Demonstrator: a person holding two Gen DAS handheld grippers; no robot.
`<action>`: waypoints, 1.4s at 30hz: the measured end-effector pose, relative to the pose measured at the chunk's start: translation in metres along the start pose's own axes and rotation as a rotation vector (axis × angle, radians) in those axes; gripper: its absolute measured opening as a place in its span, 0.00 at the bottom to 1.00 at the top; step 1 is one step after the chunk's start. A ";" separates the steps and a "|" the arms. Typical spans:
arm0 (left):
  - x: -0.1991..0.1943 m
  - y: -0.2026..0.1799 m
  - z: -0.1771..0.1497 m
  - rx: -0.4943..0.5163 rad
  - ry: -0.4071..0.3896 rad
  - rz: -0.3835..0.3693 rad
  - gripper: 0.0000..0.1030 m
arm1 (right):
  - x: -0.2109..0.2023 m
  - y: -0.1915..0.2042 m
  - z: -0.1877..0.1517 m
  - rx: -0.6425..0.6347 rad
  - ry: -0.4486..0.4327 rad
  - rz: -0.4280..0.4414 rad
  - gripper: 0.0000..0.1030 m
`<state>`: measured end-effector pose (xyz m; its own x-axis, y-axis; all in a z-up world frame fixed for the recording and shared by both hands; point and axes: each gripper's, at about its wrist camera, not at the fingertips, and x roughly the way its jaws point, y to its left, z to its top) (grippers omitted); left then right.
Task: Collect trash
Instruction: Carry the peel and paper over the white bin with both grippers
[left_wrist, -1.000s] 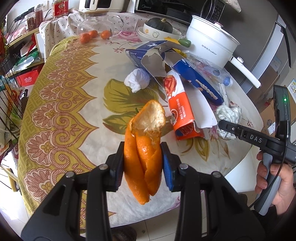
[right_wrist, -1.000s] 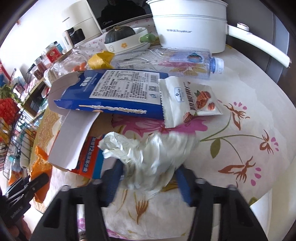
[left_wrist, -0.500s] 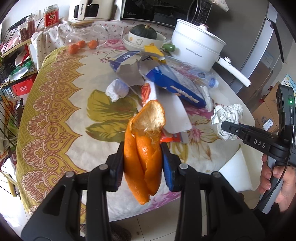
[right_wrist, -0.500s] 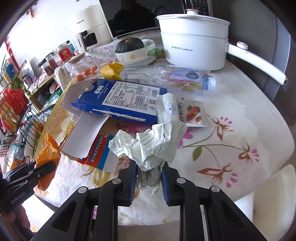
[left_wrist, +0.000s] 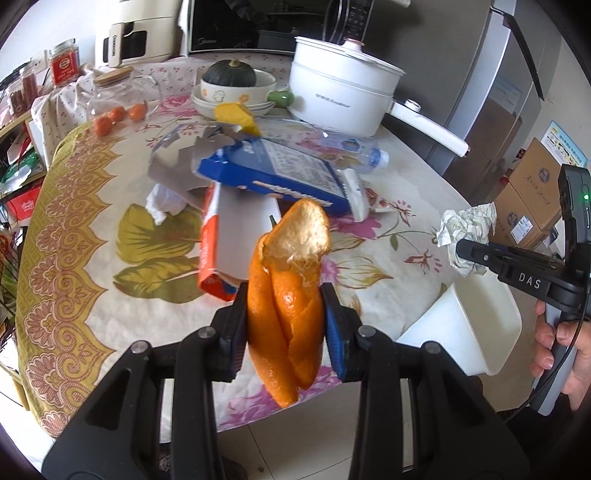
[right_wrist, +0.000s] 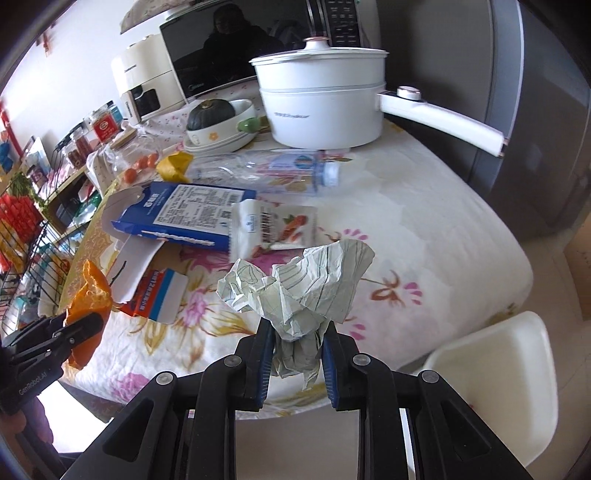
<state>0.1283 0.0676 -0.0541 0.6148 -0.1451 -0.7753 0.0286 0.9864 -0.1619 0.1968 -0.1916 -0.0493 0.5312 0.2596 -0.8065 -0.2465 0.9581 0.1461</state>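
Note:
My left gripper (left_wrist: 285, 323) is shut on an orange peel (left_wrist: 290, 295), held in the air off the table's near edge. My right gripper (right_wrist: 297, 349) is shut on a crumpled ball of lined paper (right_wrist: 303, 291), also lifted above the table edge; it shows in the left wrist view (left_wrist: 466, 230) too. More trash lies on the round flowered table (left_wrist: 74, 229): a blue carton (left_wrist: 273, 171), an orange-red packet (left_wrist: 210, 243), a white snack wrapper (right_wrist: 275, 229), a clear plastic bottle (right_wrist: 280, 171), a white tissue wad (left_wrist: 162, 203) and a yellow scrap (left_wrist: 236, 116).
A white bin (left_wrist: 469, 326) stands on the floor by the table's right edge, below the right gripper. A white pot (left_wrist: 340, 99), a bowl with a squash (left_wrist: 232, 83) and a jar of small oranges (left_wrist: 118, 107) stand at the back. Cardboard boxes (left_wrist: 532, 199) are at right.
Both grippers have pulled back and up from the table with their loads. The right gripper closed on the crumpled paper and lifted it. The white bin has come into view.

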 end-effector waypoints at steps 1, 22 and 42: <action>0.001 -0.004 0.001 0.005 0.000 -0.002 0.37 | -0.003 -0.005 -0.001 0.003 -0.002 -0.005 0.24; 0.028 -0.116 0.009 0.125 0.027 -0.097 0.37 | -0.053 -0.095 -0.028 0.080 -0.024 -0.109 0.24; 0.084 -0.244 -0.011 0.239 0.122 -0.248 0.37 | -0.083 -0.214 -0.082 0.206 0.043 -0.230 0.24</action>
<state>0.1643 -0.1856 -0.0861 0.4681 -0.3757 -0.7998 0.3572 0.9083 -0.2177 0.1390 -0.4278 -0.0600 0.5184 0.0316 -0.8546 0.0483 0.9966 0.0661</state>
